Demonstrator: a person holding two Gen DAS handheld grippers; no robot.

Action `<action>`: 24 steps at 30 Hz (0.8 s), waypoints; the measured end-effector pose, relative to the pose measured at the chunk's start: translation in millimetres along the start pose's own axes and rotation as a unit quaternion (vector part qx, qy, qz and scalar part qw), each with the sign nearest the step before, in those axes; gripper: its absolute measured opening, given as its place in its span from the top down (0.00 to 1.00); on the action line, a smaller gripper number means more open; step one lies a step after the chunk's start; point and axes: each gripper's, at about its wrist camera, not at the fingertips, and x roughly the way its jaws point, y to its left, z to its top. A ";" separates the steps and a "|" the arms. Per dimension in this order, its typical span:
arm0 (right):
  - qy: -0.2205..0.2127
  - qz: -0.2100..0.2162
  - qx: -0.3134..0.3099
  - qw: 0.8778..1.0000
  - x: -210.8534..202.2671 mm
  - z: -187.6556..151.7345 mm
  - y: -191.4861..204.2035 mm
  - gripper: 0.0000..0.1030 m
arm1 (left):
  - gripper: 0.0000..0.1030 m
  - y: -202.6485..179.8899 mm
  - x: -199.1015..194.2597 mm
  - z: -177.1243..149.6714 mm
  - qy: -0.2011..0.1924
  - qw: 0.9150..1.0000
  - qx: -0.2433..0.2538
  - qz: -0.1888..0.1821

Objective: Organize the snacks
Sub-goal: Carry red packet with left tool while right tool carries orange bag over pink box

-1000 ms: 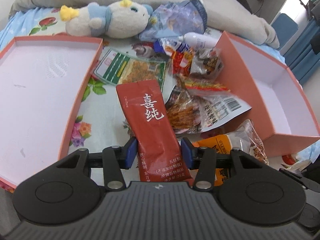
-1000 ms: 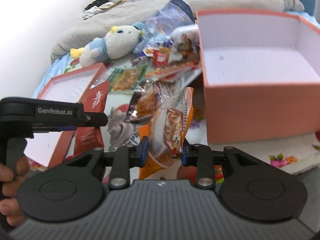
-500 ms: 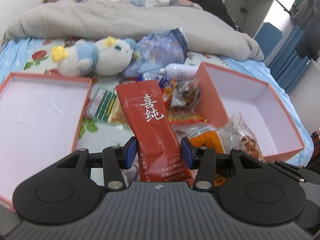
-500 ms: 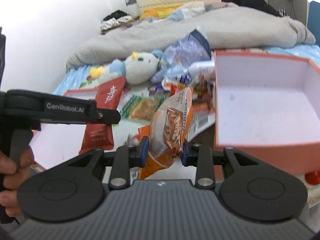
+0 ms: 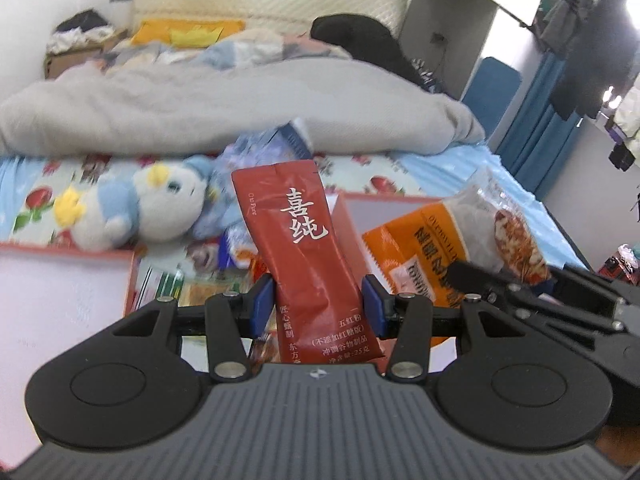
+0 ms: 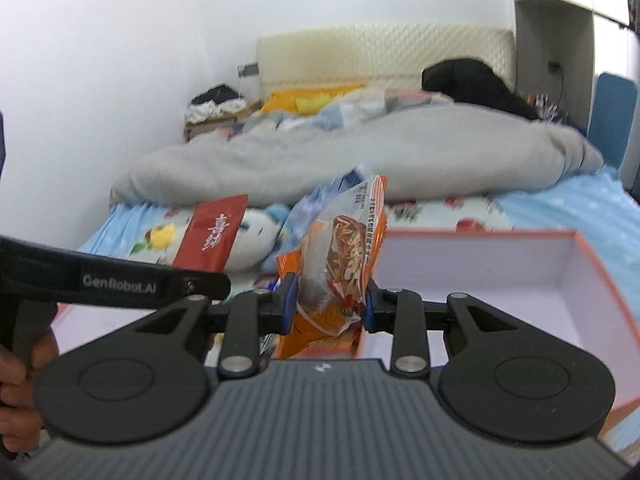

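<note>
- The pink box (image 6: 520, 276) lies open on the bed (image 6: 560, 208), to the right of my right gripper (image 6: 328, 304). The part of its pale inside that I can see holds nothing; its near corners are hidden behind the gripper body.
- The pink lid (image 5: 60, 292) lies open side up on the left. Its visible white inside is bare as well.
- Between box and lid, the loose snacks (image 5: 236, 252) lie in a heap on the flowered sheet, blurred and half hidden behind my fingers.
- My left gripper (image 5: 318, 308) is clamped on the red packet (image 5: 304, 248) near its lower end. The packet is lifted clear of the bed, its long axis running away from me and up, the top leaning a little left, the printed face toward me.
- My right gripper is clenched on the orange snack bag (image 6: 340, 264) across its lower part. The bag stands on end above the bed, its long axis up and away from me, the top tipped slightly right, at the left edge of the box.
- In the left view the bag and my right gripper appear just right of the red packet, in front of the box.
- A plush toy (image 5: 132, 208) lies on its side far left, beside the grey blanket (image 5: 240, 108).
</note>
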 end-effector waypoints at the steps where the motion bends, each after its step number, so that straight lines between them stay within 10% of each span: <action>1: -0.009 -0.005 -0.004 1.000 -2.4 6.0 -3.2 0.67 | 0.48 -3.0 -1.2 4.5 -0.004 1.000 0.002 -0.002; 24: -0.030 -0.085 -0.023 0.996 -20.2 34.5 -72.1 0.67 | 0.48 -78.3 38.0 47.1 -0.007 0.998 0.022 -0.066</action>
